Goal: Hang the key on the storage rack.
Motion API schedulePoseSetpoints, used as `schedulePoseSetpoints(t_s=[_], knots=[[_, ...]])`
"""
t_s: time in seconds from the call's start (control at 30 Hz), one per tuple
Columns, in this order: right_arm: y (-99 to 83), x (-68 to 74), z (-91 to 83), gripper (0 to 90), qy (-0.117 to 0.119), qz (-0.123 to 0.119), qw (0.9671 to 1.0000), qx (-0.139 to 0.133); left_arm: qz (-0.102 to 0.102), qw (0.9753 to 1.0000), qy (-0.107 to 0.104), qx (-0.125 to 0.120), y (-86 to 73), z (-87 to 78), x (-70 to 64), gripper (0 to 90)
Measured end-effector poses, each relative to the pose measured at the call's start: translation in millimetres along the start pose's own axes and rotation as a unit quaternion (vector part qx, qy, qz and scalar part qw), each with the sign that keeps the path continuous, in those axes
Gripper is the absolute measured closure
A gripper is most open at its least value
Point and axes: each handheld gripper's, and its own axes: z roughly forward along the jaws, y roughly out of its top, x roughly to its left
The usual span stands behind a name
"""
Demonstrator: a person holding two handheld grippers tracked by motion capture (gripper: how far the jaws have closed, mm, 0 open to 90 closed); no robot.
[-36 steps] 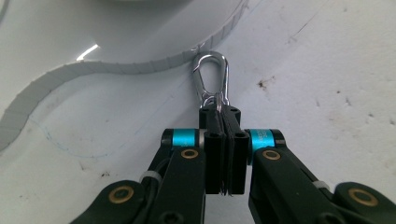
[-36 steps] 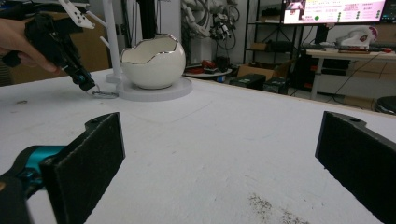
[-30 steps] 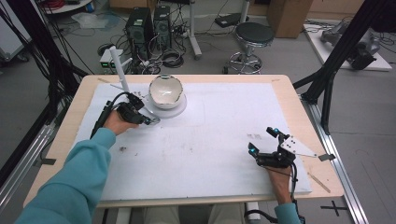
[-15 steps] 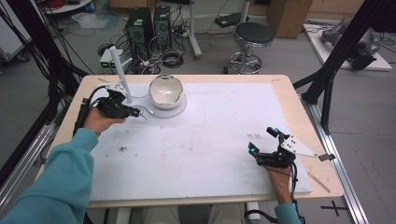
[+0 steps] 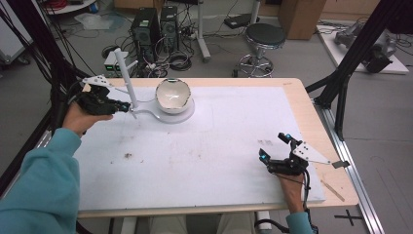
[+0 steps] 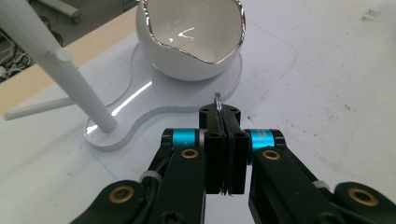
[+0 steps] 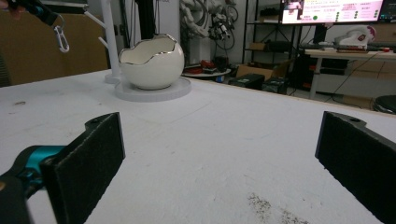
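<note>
white stand's post (image 6: 56, 70) cut off at top edge, metal clip (image 6: 218, 100) mostly hidden between fingers (image 6: 212, 154)

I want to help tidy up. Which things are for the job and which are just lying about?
Probably in the job: left claw, shut on a metal clip; white peg stand; eggshell bowl.
Just around: open right claw, stool, computer towers.

The counter (image 5: 302, 105) had a pale wooden rim and carried a white board (image 5: 219, 146) marked with dark smudges. At the board's eleven o'clock lay a flat clear base (image 5: 165, 115), bearing a white egg-shaped bowl (image 5: 172, 96) and an upright white post (image 5: 124, 78) just beside it.
</note>
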Motion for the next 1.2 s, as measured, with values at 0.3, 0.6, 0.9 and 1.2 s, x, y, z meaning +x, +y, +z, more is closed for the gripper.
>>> schedulePoseSetpoints(t_s=[0.3,0.6,0.9,1.2], knots=[[0.0,0.4,0.1,0.6,-0.002,-0.005,1.0,0.0,0.005,0.9999,-0.013,-0.003,15.7,-16.5,14.0,88.3],[0.0,0.2,0.1,0.6,-0.003,-0.004,1.0,0.0,0.012,0.9997,-0.022,0.005,37.7,-26.7,29.3,88.3],[-0.1,0.3,0.0,0.6,-0.003,-0.002,1.0,0.0,0.015,0.9986,-0.04,0.029,53.2,-26.6,47.1,88.3],[0.0,0.5,0.1,0.6,-0.005,-0.002,1.0,0.0,0.009,0.9981,-0.043,0.042,57.1,-16.3,62.7,88.4]])
